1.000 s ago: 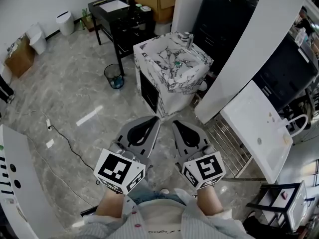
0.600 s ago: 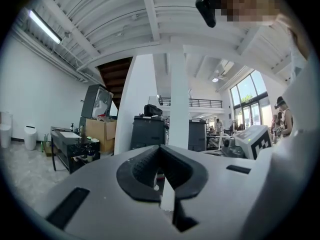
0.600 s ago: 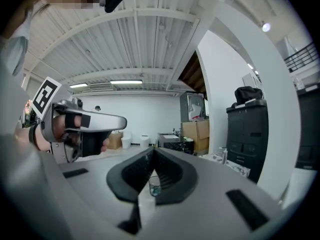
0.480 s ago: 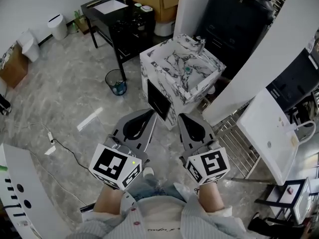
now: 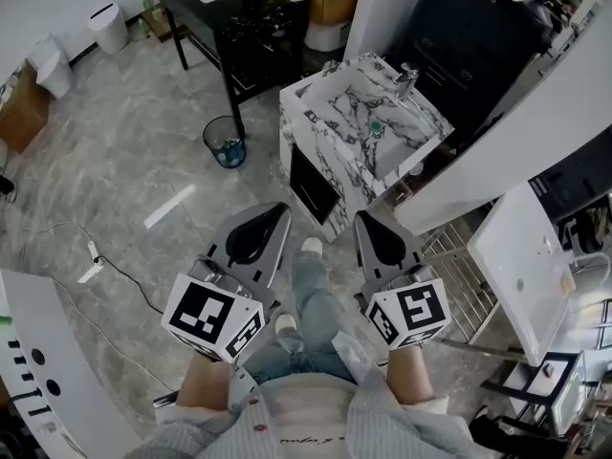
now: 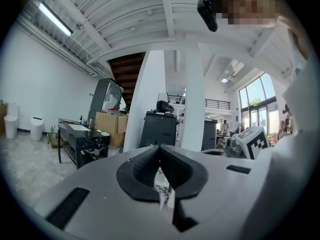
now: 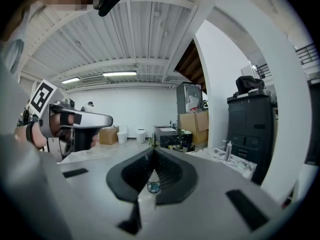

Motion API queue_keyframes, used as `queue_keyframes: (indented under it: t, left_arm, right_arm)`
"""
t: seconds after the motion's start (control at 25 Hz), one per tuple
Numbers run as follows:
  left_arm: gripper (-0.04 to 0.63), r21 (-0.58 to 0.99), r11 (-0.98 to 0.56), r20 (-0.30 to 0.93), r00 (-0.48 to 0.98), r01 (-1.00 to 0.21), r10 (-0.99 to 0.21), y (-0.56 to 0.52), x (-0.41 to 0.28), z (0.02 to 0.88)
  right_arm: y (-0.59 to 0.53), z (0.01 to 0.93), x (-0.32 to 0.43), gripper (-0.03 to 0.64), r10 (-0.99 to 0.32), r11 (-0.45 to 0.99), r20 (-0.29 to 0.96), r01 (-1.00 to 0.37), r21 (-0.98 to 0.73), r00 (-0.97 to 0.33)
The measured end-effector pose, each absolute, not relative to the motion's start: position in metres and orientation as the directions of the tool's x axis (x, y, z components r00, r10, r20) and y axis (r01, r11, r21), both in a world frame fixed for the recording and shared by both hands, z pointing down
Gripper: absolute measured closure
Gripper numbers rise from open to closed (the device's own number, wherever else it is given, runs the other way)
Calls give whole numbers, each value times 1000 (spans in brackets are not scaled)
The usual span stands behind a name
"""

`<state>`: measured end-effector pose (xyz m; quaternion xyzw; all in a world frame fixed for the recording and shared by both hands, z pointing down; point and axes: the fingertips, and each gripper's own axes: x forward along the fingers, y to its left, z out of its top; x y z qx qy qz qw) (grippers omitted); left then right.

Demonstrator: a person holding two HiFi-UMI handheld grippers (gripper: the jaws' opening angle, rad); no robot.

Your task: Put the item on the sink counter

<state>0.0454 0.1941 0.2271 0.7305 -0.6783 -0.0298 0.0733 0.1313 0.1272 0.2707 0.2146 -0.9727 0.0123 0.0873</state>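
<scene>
In the head view, the left tool (image 5: 271, 216) and right tool (image 5: 371, 223) hung side by side over the floor (image 5: 124, 161), with a shoe (image 5: 311, 248) between them. The marble sink tabletop (image 5: 314, 101) stood ahead of them and apart from both, beside a bin (image 5: 222, 142) and a black table (image 5: 239, 27). We could not tell which thing was the item.

In the left gripper view, the left tool (image 6: 160, 150) had its tips together on nothing.

In the right gripper view, the right tool (image 7: 152, 156) was likewise closed and empty, with the sink's tap (image 7: 228, 150) off to its right.
</scene>
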Motion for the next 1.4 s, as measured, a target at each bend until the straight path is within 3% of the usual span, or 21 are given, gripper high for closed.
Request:
queue_keyframes:
  t: [0.76, 1.4]
  left_arm:
    - [580, 89, -152, 11, 153, -984, -988, -61, -39, 194]
    - [580, 108, -339, 41, 345, -935, -938, -185, -27, 202]
  right_arm:
    - [-121, 253, 32, 607, -448, 893, 157, -448, 37, -880]
    - [-227, 268, 44, 607, -575, 809, 217, -588, 3, -789]
